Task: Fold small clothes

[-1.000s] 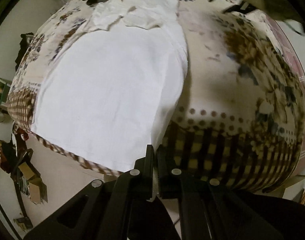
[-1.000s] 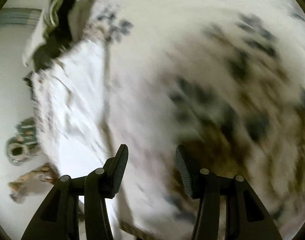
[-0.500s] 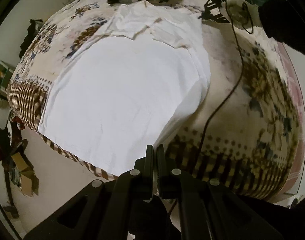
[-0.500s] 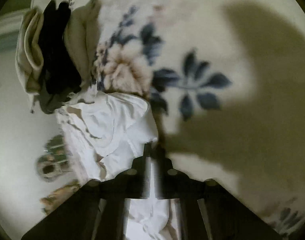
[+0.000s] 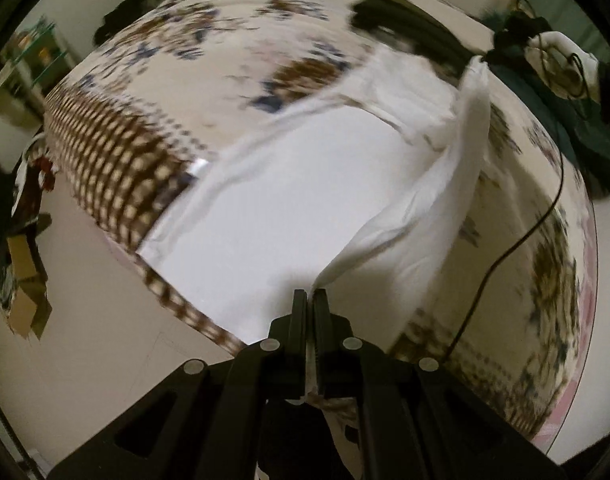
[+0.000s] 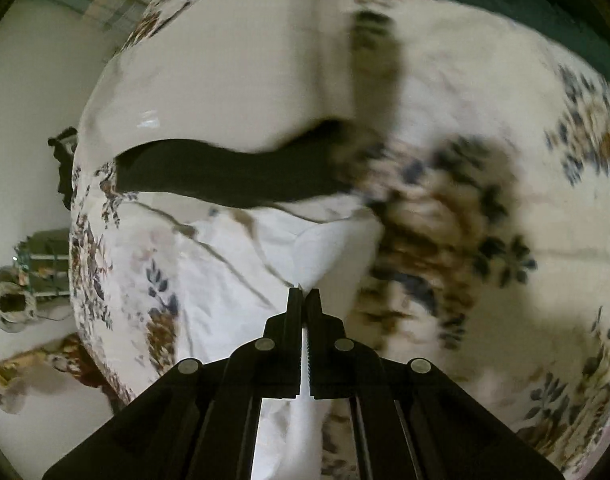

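Observation:
A white garment (image 5: pixel 289 192) lies spread on a bed with a floral cover (image 5: pixel 233 80). My left gripper (image 5: pixel 309 296) is shut on the garment's near right corner and holds that edge lifted off the bed. My right gripper (image 6: pixel 304 294) is shut on the garment's far edge (image 6: pixel 317 248), near the collar end. In the left wrist view the right gripper (image 5: pixel 501 50) shows at the far right, with the garment's right side raised in a ridge (image 5: pixel 457 152) between the two grippers.
A black garment (image 6: pixel 233 176) lies across the bed beyond the white one, also in the left wrist view (image 5: pixel 401 28). A dark green cloth (image 5: pixel 577 128) and a black cable (image 5: pixel 517 240) lie at the right. Clutter (image 5: pixel 21 272) stands on the floor, left of the bed.
Both grippers have lifted the garment's right side off the bed and carried it leftward. The right gripper went from open to shut on the far edge. The left stayed shut.

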`<state>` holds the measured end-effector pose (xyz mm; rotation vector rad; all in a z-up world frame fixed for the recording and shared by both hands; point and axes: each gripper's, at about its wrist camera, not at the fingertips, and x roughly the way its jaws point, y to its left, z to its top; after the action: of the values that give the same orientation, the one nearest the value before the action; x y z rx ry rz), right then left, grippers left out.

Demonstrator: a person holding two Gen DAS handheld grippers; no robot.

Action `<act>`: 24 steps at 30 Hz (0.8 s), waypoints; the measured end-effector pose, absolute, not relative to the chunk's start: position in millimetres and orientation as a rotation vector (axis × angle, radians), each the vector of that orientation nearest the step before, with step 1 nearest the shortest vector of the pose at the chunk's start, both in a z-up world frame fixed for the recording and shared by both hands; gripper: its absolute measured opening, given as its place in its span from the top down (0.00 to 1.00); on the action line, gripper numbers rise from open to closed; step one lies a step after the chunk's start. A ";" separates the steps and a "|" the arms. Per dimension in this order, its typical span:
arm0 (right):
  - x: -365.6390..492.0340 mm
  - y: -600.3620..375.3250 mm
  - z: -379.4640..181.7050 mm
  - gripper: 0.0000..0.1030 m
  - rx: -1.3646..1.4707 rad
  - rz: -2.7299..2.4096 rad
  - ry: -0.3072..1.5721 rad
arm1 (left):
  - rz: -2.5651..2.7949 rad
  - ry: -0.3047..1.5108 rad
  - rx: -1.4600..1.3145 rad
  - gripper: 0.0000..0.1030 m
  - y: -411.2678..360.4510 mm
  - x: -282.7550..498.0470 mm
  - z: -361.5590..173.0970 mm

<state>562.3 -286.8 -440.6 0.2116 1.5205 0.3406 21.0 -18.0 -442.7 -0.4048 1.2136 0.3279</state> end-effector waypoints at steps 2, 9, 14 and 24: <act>565.3 -253.4 -437.2 0.98 0.178 0.325 1.516 | 0.354 1.202 -0.429 0.99 8.1 19.7 -447.7; 570.1 -138.2 -455.3 0.99 0.018 0.264 1.519 | 0.421 1.174 -0.522 0.99 87.8 17.5 -475.1; 571.5 -72.6 -490.8 0.99 -0.120 0.204 1.526 | 0.447 1.189 -0.571 0.99 125.3 20.7 -505.1; 571.1 -41.4 -546.4 0.87 -0.133 0.121 1.610 | 0.454 1.318 -0.813 0.93 191.8 10.2 -580.8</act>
<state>571.1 -41.4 -546.4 -0.1327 1.6104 0.1207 10.2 191.8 -580.8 -0.8131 1.3178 0.4536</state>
